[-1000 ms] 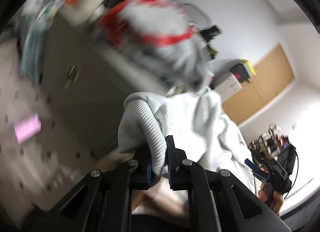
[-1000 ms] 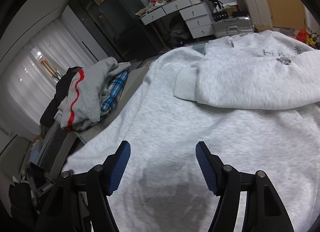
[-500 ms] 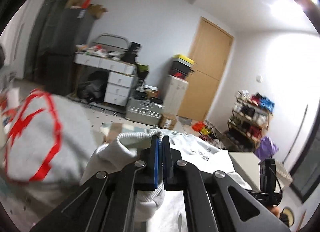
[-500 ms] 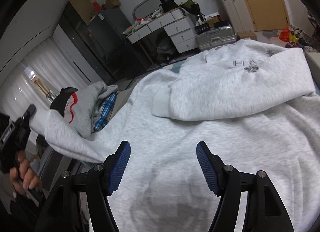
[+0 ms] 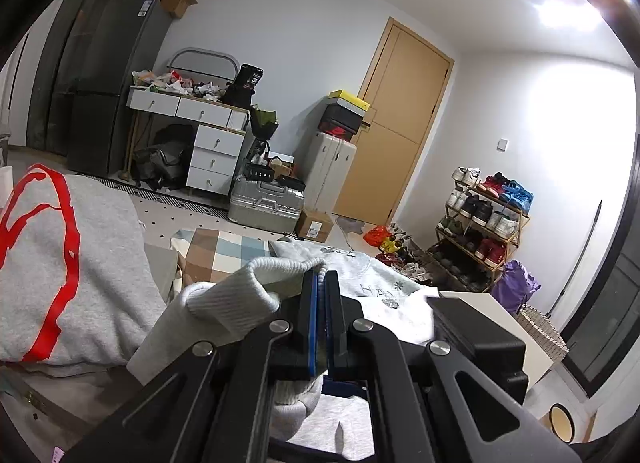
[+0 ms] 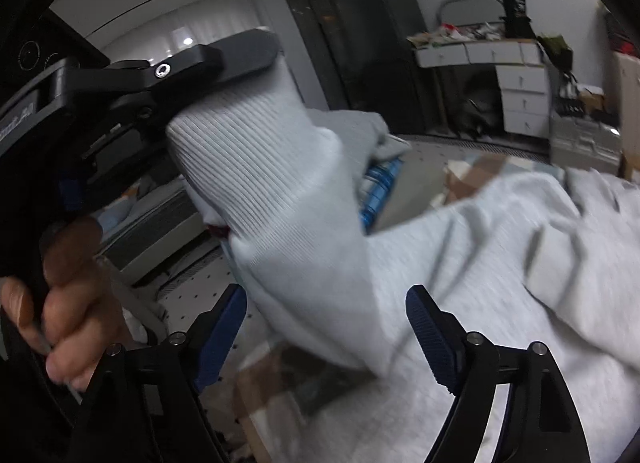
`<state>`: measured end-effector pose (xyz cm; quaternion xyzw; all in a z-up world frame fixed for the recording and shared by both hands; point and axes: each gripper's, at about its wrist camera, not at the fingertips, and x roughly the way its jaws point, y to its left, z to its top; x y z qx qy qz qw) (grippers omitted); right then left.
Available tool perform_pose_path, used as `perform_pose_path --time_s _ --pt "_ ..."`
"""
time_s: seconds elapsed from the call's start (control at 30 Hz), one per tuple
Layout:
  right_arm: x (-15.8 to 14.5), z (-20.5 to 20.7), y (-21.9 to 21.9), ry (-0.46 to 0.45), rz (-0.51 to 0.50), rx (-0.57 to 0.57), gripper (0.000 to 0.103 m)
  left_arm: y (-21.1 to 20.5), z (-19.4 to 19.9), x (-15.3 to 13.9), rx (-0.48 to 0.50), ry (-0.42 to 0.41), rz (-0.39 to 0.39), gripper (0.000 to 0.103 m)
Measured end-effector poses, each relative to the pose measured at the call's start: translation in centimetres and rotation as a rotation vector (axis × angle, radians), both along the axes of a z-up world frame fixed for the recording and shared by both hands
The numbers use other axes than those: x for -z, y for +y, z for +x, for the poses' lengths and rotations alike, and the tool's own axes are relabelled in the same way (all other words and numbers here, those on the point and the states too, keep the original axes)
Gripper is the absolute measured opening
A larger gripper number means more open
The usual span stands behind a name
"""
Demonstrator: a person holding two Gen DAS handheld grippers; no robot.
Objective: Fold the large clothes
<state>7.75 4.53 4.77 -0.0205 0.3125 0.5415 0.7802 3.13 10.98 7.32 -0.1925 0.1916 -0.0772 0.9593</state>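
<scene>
A light grey sweatshirt (image 6: pixel 500 263) lies spread on the bed. My left gripper (image 5: pixel 320 295) is shut on its ribbed sleeve cuff (image 5: pixel 240 295) and holds the sleeve lifted above the body of the sweatshirt (image 5: pixel 384 295). In the right wrist view the left gripper (image 6: pixel 168 75) shows at upper left, with the cuff (image 6: pixel 248 151) hanging from it and a hand below. My right gripper (image 6: pixel 326 327) is open and empty, its blue pads either side of the raised sleeve, close beneath it.
A pile of clothes with a grey and red garment (image 5: pixel 52 263) lies left of the sweatshirt. A checked sheet (image 5: pixel 224 251) covers the bed. A white drawer desk (image 5: pixel 200 131), a silver suitcase (image 5: pixel 264 203), a door and a shoe rack (image 5: pixel 480 223) stand beyond.
My left gripper has swung the sleeve cuff up and across over the sweatshirt. My right gripper has turned left and now points at the raised sleeve and the left gripper.
</scene>
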Motion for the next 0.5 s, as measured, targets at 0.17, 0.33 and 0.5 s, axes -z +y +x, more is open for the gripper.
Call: perform_pose_path --time_s 0.17,0.33,0.5 --pt "0.3 1.8 2.4 0.047 0.002 0.012 0.007 0.0 0.6 -0.4 -0.004 0.049 0.028 0.000" --pt "-4.2 4.3 0.7 0.059 0.124 0.040 0.005 0.7 -2.9 -0.7 -0.129 -0.036 0.098 0.079" --pt "-11.2 5.3 -0.7 0.022 0.272 0.042 0.005 0.8 -3.9 0.4 -0.128 -0.050 0.138 0.079"
